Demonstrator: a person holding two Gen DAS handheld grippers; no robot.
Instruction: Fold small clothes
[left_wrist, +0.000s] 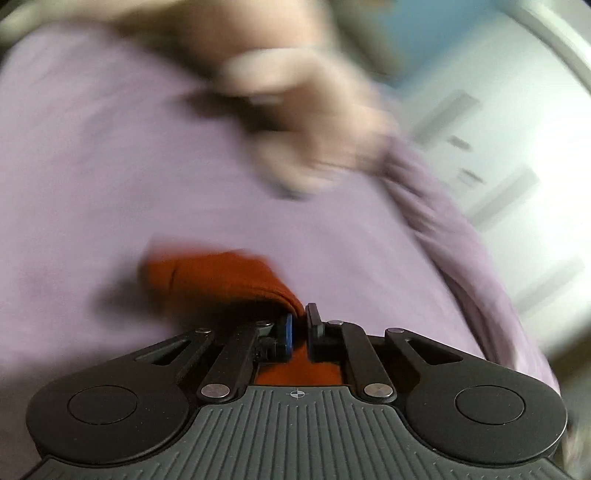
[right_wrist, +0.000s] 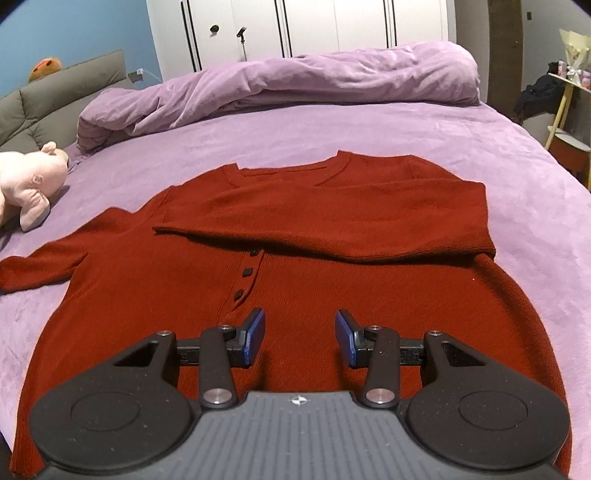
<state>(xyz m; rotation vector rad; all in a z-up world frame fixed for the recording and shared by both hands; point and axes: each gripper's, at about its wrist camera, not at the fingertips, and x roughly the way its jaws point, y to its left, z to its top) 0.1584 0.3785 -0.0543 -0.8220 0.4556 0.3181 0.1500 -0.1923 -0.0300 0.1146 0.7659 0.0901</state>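
A dark red buttoned sweater (right_wrist: 258, 280) lies flat on the purple bed (right_wrist: 480, 147). Its right sleeve (right_wrist: 332, 221) is folded across the chest; its left sleeve (right_wrist: 40, 269) stretches out to the left. My right gripper (right_wrist: 300, 332) is open and empty, hovering just above the sweater's lower front. In the blurred left wrist view my left gripper (left_wrist: 300, 325) is shut on a piece of the red sweater (left_wrist: 221, 277), lifted over the purple bed (left_wrist: 92, 166).
A pink plush pig (right_wrist: 26, 181) lies on the bed at the left; it shows blurred in the left wrist view (left_wrist: 303, 122). A rolled purple duvet (right_wrist: 295, 81) lies along the far side. Grey headboard (right_wrist: 55, 96), white wardrobe (right_wrist: 295, 22), yellow side table (right_wrist: 565, 96).
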